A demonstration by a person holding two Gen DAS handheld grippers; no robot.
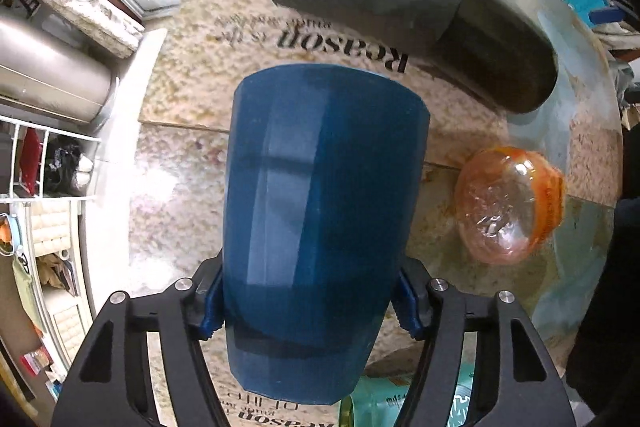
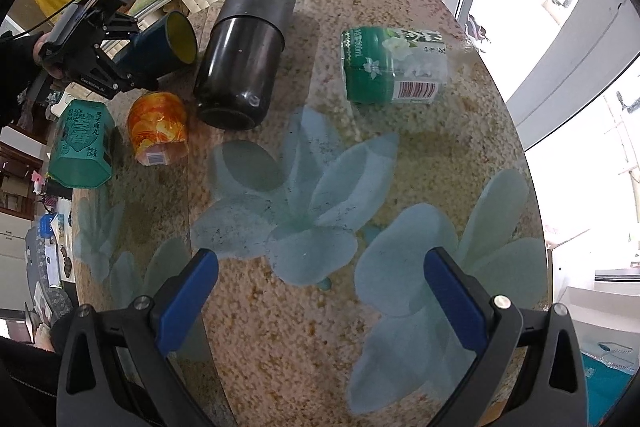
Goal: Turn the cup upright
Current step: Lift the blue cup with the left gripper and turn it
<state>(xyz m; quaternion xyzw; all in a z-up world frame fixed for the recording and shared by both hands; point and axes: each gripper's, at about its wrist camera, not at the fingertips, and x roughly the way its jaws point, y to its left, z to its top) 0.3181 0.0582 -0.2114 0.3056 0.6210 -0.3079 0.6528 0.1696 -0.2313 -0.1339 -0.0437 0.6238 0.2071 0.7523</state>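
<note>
Two grippers in play: left gripper (image 1: pixel 310 301) is clamped on the cup (image 1: pixel 320 211) near its base, holding it tilted w/ its mouth off the table (image 2: pixel 360 187), far left beside the black flask (image 2: pixel 244 55). Right gripper (image 2: pixel 320 301) hangs spread wide, empty, over the near side. Cup looks like light, stiff plastic, glossy so prob. slippery; mid-wall grip seems safest.

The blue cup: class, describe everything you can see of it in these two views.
The blue cup is a smooth, glossy tapered tumbler, seemingly plastic, dark blue outside and yellow inside. No handle shows. The left gripper clamps its narrower base end between blue-padded fingers. It is tipped on its side, mouth pointing toward the black cylindrical flask, apparently held off the speckled table.
</note>
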